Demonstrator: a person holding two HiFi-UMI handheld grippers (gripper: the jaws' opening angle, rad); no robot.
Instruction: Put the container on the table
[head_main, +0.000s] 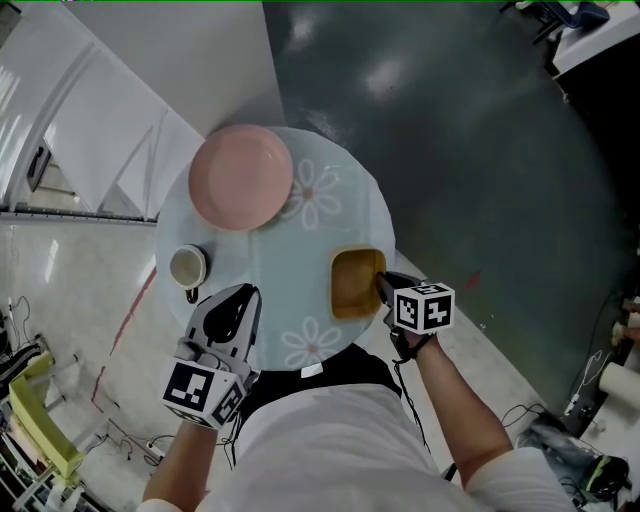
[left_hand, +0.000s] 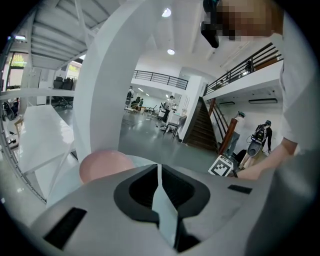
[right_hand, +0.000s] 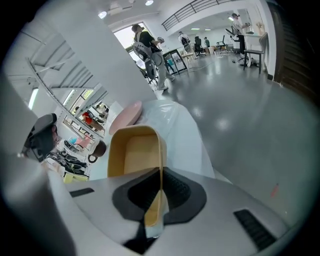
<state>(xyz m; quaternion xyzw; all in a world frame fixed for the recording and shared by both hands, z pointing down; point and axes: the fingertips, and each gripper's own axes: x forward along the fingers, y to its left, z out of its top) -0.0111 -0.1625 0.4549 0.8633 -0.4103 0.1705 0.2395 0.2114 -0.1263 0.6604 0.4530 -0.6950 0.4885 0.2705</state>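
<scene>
A tan rectangular container (head_main: 357, 282) is at the right front part of the round table (head_main: 270, 270). My right gripper (head_main: 381, 283) is shut on its near right wall. In the right gripper view the thin wall of the container (right_hand: 135, 152) runs between the jaws of the right gripper (right_hand: 160, 175). I cannot tell whether its base touches the tabletop. My left gripper (head_main: 245, 295) is at the table's front left edge, shut, with nothing in it. In its own view the left gripper (left_hand: 159, 172) has its jaws closed together.
A pink plate (head_main: 241, 177) lies at the table's far left, also seen as the pink plate (left_hand: 102, 165). A cream cup (head_main: 188, 267) with a handle stands at the left edge. The table wears a pale cloth with flower prints. Dark floor lies to the right.
</scene>
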